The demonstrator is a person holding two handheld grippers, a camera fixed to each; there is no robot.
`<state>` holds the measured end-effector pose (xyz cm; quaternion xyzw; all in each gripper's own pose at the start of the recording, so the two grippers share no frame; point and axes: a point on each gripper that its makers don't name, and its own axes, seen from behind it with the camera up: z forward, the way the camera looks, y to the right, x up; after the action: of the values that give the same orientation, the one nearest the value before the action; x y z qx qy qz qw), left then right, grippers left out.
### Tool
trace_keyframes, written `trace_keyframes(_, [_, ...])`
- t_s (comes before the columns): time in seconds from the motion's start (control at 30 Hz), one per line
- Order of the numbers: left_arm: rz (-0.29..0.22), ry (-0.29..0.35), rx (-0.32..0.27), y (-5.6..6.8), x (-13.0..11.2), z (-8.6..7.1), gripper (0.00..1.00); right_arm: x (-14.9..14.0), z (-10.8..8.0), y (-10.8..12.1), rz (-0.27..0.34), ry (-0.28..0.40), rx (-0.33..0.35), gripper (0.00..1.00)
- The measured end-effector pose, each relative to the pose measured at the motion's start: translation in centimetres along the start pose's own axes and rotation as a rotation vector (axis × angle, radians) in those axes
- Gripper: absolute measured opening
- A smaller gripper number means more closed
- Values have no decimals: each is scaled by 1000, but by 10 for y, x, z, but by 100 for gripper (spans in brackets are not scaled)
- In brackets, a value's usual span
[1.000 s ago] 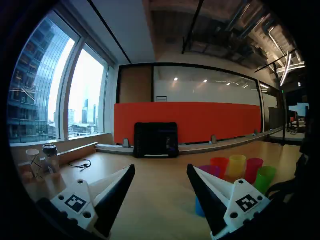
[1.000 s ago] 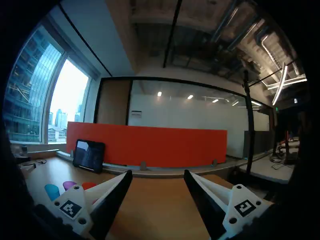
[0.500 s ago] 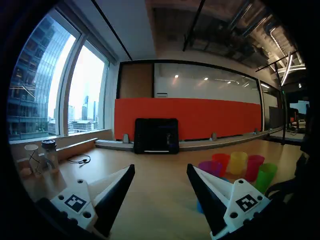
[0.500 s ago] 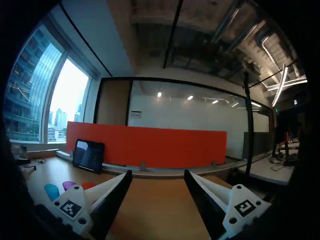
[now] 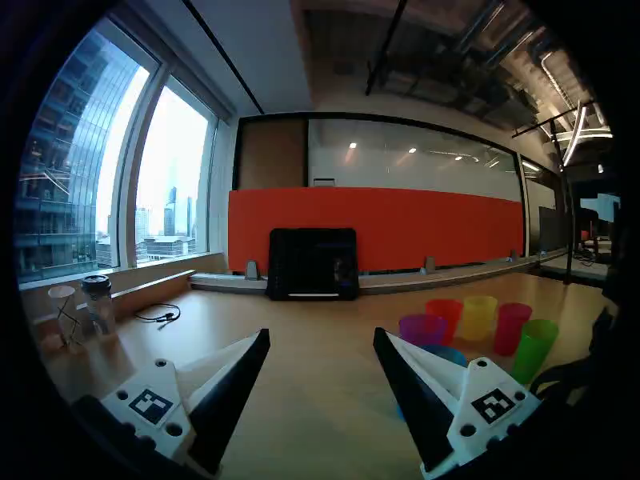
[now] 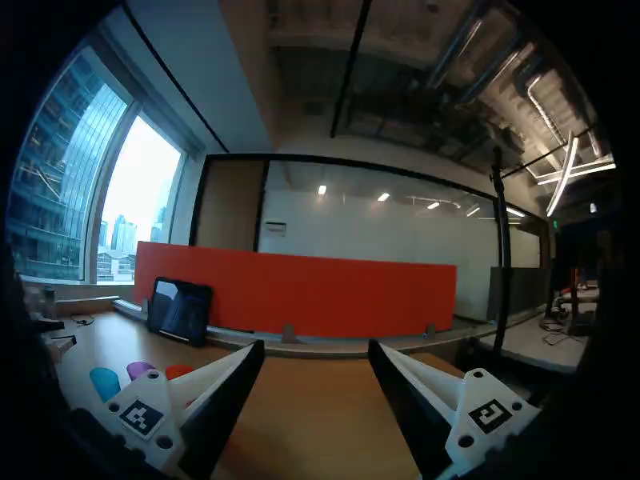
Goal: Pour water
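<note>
Several coloured plastic cups stand together on the wooden table: purple [image 5: 422, 328], red [image 5: 443, 314], yellow [image 5: 478, 314], pink [image 5: 512, 326], green [image 5: 534, 348], and a blue one [image 5: 445, 354] partly behind my left gripper's right finger. My left gripper [image 5: 320, 360] hovers open over the table, to the left of the cups, with nothing between its fingers. In the right gripper view, blue [image 6: 105, 382], purple [image 6: 139, 370] and red [image 6: 179, 372] cups sit at the lower left, beside the left finger. My right gripper [image 6: 316, 368] is open and empty above the table.
A dark tablet [image 5: 312, 274] leans against the orange partition [image 5: 384, 232] at the table's back. At the far left by the window stand a jar with a dark lid [image 5: 97, 302], a small paper cup [image 5: 62, 308] and a black cable [image 5: 159, 314].
The left gripper view has tilted downward, so the cups and tablet sit higher in the picture. The right gripper has barely shifted. Both grippers stay open.
</note>
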<state>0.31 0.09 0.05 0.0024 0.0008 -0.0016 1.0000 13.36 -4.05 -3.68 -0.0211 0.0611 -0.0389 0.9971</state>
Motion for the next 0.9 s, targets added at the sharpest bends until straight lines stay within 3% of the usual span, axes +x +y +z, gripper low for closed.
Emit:
trace_keyframes(0.5, [3, -2, -1, 1, -1, 1, 96, 2, -3, 8, 13, 29, 13, 100])
trace_keyframes(0.9, [3, -2, -1, 1, -1, 0, 96, -22, 4, 22, 13, 45, 33, 100])
